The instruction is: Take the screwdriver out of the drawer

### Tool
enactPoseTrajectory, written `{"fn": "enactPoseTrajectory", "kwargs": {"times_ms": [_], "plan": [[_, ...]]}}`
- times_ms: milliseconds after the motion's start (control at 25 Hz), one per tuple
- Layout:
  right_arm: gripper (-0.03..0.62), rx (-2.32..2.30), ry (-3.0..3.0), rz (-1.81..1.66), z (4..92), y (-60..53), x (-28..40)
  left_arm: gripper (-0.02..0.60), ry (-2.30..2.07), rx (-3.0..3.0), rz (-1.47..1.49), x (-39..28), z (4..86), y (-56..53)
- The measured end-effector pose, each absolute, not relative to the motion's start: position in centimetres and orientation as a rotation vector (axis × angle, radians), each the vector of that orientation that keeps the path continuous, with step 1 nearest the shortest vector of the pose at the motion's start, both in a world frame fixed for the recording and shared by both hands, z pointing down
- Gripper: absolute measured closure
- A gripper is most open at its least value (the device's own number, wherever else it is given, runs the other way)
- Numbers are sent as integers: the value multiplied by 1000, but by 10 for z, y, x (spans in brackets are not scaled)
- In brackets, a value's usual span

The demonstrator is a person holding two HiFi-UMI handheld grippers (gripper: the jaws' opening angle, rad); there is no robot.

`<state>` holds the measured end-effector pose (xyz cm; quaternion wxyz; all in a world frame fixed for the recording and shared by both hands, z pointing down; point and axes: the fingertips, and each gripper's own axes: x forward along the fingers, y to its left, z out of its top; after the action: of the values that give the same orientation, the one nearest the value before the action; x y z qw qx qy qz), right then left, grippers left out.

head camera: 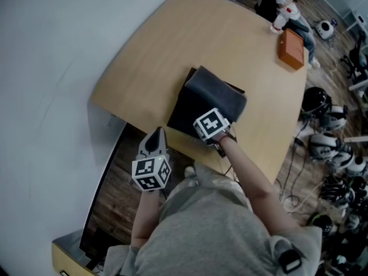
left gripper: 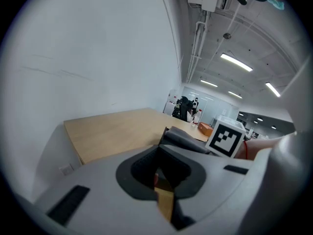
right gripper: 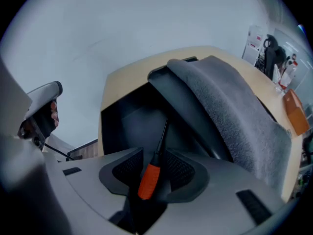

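A dark drawer unit [head camera: 198, 99] stands on the wooden table [head camera: 172, 45] near its front edge, a grey cloth [right gripper: 234, 102] draped over its top. Its drawer [right gripper: 129, 126] is open toward me. The screwdriver [right gripper: 148, 180], with an orange handle and a thin black shaft, lies between the pads of my right gripper [right gripper: 154, 168], shaft pointing into the drawer. That gripper [head camera: 208, 129] tilts steeply down over the drawer's front, its jaws spread wide with gaps beside the handle. My left gripper [head camera: 154, 138] hovers off the table's front edge, left of the unit, and in its own view it [left gripper: 161, 175] is shut and empty.
An orange box [head camera: 291, 48] and a small white figure [head camera: 286, 7] sit at the table's far right corner. Helmets and cables [head camera: 333, 142] crowd the floor to the right. A pale cabinet corner [head camera: 66, 255] shows at the lower left. A white wall runs along the left.
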<state>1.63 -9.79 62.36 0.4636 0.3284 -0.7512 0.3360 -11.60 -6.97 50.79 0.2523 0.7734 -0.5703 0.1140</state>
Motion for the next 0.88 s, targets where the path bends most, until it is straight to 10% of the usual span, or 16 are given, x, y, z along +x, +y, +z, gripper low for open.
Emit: {"fn": "enactPoseTrajectory", "kwargs": {"times_ms": [880], "plan": [[517,787,-1701,685,646,-95,42,581,-1554,2094,286,-115,518,-73]]}}
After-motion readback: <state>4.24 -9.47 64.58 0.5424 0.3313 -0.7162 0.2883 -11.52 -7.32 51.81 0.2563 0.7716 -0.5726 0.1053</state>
